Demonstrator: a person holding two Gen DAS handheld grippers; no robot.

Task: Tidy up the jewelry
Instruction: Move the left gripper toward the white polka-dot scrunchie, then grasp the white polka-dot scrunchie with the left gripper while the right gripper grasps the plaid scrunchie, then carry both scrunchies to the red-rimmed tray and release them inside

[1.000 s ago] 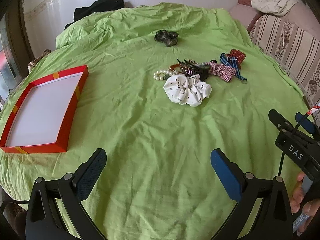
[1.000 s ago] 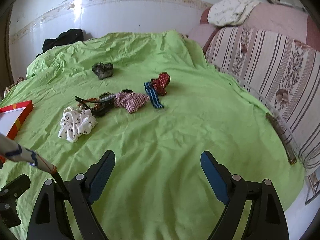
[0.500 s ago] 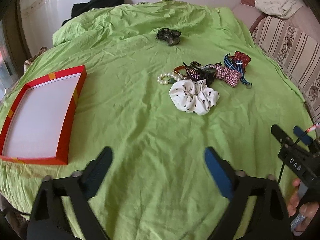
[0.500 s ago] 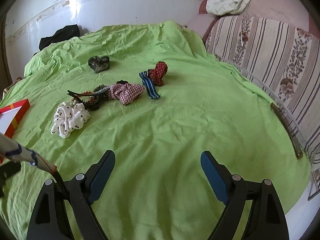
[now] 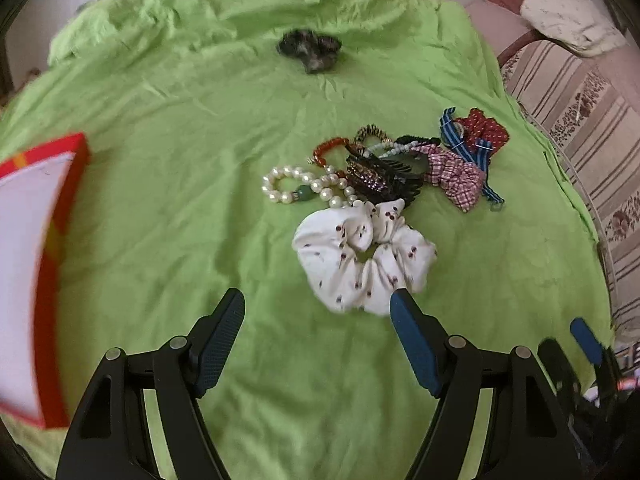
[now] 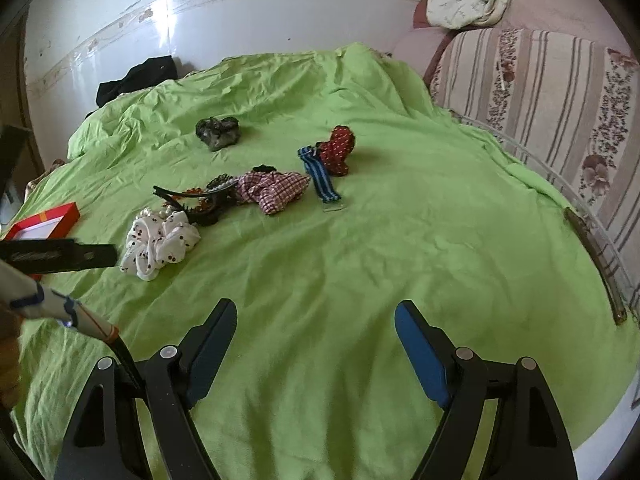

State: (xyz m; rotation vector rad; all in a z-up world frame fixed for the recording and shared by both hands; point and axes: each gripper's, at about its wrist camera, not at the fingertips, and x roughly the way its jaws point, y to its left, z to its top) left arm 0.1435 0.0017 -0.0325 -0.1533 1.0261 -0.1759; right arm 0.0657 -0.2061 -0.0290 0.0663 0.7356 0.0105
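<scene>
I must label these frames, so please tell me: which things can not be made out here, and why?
- Red cardboard box with white inside: left wrist view, blurred and cut off by the left edge.
- String of white pearl beads: right wrist view, mostly hidden behind the white spotted fabric scrunchie.
- Dark mottled scrunchie: both views, too small and blurred for detail.
- Left gripper: right wrist view shows only a black part at the left edge, not its fingers.

Black gripper frames with silver screws, blue-padded fingers [image 5: 412,336]
</scene>
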